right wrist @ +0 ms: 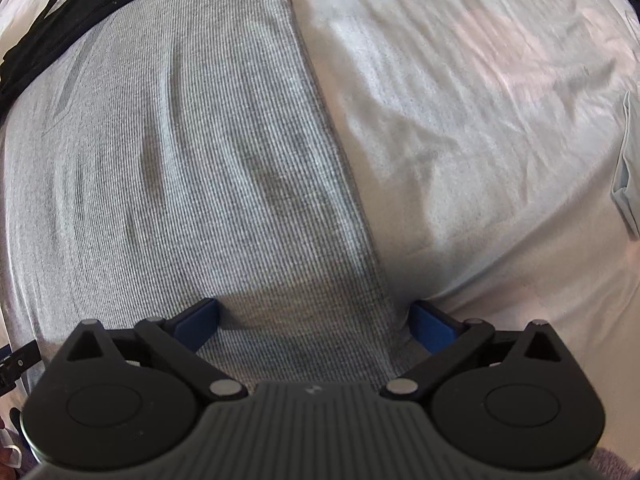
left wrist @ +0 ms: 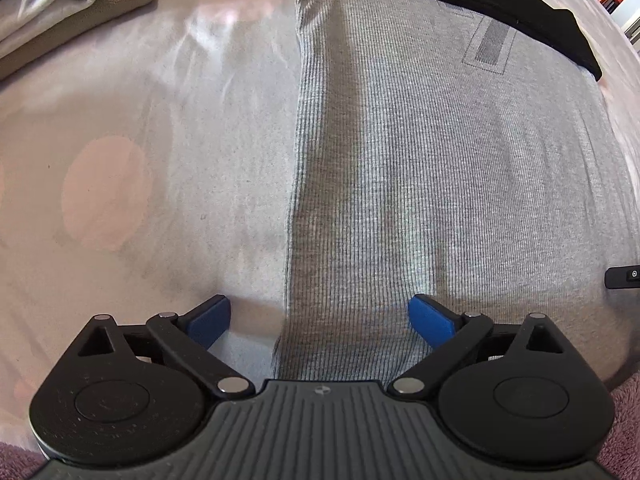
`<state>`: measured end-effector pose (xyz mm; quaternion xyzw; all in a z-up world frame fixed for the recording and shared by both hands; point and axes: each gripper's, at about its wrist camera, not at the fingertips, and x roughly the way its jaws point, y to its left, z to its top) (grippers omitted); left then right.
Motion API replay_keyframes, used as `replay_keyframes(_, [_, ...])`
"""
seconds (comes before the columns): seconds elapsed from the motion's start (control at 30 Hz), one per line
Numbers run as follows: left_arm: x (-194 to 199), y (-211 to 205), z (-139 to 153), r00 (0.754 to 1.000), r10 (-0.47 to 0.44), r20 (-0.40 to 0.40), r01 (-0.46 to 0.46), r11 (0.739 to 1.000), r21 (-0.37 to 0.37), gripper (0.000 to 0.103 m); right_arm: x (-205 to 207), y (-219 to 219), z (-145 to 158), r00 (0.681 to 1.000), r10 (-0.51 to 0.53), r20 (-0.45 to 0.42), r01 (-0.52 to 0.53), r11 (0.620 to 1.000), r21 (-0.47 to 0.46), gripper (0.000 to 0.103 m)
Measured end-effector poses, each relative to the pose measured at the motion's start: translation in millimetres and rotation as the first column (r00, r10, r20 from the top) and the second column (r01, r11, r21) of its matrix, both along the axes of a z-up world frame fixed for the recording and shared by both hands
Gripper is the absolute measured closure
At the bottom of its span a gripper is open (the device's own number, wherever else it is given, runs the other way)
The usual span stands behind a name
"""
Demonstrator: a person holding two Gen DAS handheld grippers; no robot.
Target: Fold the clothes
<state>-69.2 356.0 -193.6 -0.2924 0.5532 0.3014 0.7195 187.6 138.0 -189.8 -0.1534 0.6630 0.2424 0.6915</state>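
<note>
A grey ribbed garment [left wrist: 440, 168] lies flat on the pale bed sheet [left wrist: 160, 140], with a printed rectangle near its far end. My left gripper [left wrist: 320, 322] is open and straddles the garment's left edge near its close end, one blue pad over the sheet and one over the cloth. In the right wrist view the same grey garment [right wrist: 180, 168] fills the left half. My right gripper [right wrist: 316, 322] is open over the garment's right edge, nothing held between its pads.
A black garment [left wrist: 500, 4] lies across the grey one's far end, also seen as black garment [right wrist: 64, 4]. Beige and floral bedding [left wrist: 60, 8] is bunched at the far left. Wrinkled sheet [right wrist: 480, 100] spreads to the right. The other gripper's tip [left wrist: 624, 276] pokes in at right.
</note>
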Motion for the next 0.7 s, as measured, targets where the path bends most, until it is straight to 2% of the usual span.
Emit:
replay_keyframes(0.13, [5,-5,9,1.000,-0.012,0.000,0.012,0.999,0.035,0.018,-4,-3,4,1.000,0.016,0.025,-0.016,1.000,0.017,0.001])
replay_keyframes(0.2, [4,-7,12,1.000,-0.010,0.006,0.010,0.999,0.054,0.035,-6,-5,8,0.999,0.021,0.040,-0.022,0.999,0.025,0.004])
replay_keyframes(0.23, [3,-8,14,1.000,-0.008,0.014,0.007,0.998,0.061,0.040,-7,-5,10,0.998,0.025,0.050,-0.027,0.999,0.029,0.007])
replay_keyframes(0.3, [0,-8,17,0.999,-0.003,0.036,0.001,0.998,0.065,0.059,-11,-5,15,0.996,0.049,0.075,-0.052,0.998,0.036,0.015])
replay_keyframes(0.33, [0,-8,17,0.999,-0.002,0.049,-0.001,0.998,0.063,0.065,-15,-5,17,0.994,0.066,0.091,-0.070,0.997,0.041,0.022])
replay_keyframes(0.4, [-2,-9,19,0.997,-0.001,0.081,-0.003,0.999,0.053,0.088,-21,-5,23,0.987,0.100,0.124,-0.107,0.993,0.052,0.034])
replay_keyframes(0.43, [-3,-8,20,0.995,-0.003,0.101,-0.002,0.999,0.044,0.093,-25,-5,26,0.984,0.112,0.140,-0.122,0.991,0.062,0.045])
replay_keyframes(0.47, [-4,-8,21,0.993,-0.003,0.122,-0.001,0.999,0.035,0.098,-26,-8,30,0.983,0.106,0.151,-0.120,0.989,0.087,0.059])
replay_keyframes(0.5, [-5,-7,22,0.990,-0.001,0.138,-0.003,1.000,0.031,0.098,-27,-11,34,0.982,0.100,0.161,-0.119,0.987,0.112,0.068])
replay_keyframes(0.53, [-4,-5,24,0.988,0.003,0.153,-0.009,0.999,0.032,0.098,-28,-14,38,0.981,0.094,0.172,-0.118,0.983,0.137,0.088])
replay_keyframes(0.57, [-6,-4,27,0.985,0.009,0.175,-0.015,0.999,0.033,0.099,-30,-16,41,0.979,0.087,0.182,-0.117,0.980,0.163,0.091])
replay_keyframes(0.7, [-16,3,38,0.953,0.056,0.298,-0.068,0.997,0.031,0.099,-31,-28,57,0.974,0.034,0.222,-0.098,0.954,0.283,0.094])
